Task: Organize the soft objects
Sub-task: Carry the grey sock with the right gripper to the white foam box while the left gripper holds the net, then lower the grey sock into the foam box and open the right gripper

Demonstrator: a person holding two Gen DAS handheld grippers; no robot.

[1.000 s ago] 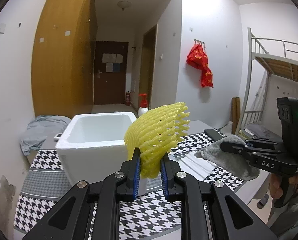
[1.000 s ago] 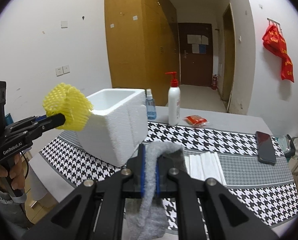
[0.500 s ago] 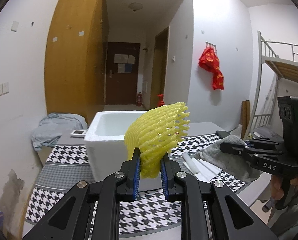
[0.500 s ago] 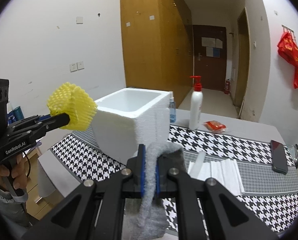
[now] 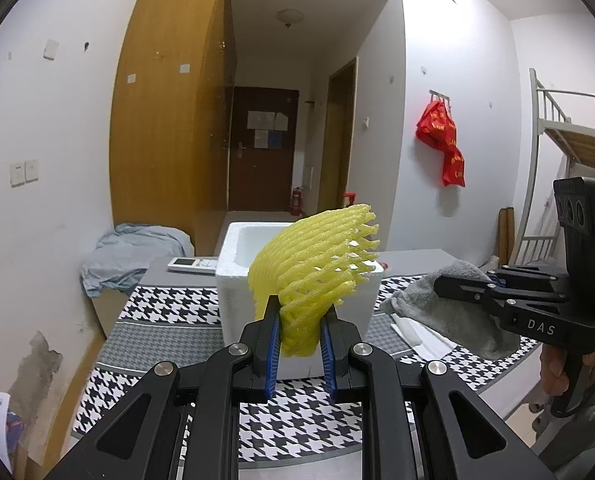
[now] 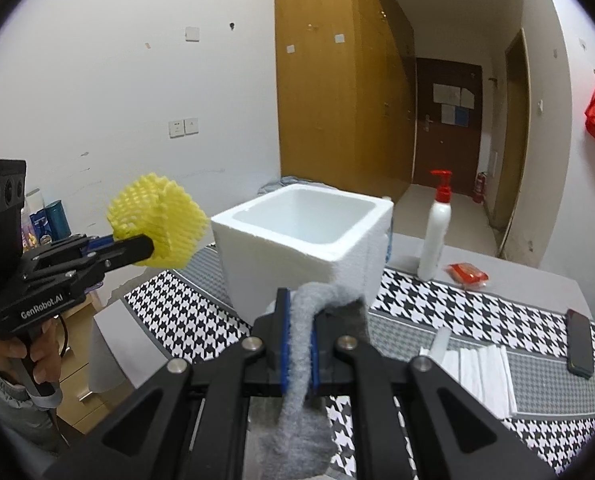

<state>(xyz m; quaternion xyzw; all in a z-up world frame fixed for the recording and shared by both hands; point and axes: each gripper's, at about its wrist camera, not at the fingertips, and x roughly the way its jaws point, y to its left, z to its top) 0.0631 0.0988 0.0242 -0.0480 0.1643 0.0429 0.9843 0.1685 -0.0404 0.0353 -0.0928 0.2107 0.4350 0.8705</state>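
Above the checkered surface (image 6: 477,312), short of the foam box (image 6: 305,240), a yellow foam net (image 5: 309,268) is clamped by the left hand-held gripper (image 5: 299,330) and a grey cloth (image 6: 309,344) by the right hand-held gripper (image 6: 299,336), whose hanging tail could be snagged on the rim.

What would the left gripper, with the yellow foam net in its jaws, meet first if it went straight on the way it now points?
Most likely the white foam box. The left gripper, shut on the yellow foam net, points at the box's near wall, with nothing visible between them. How far off the box is cannot be judged.
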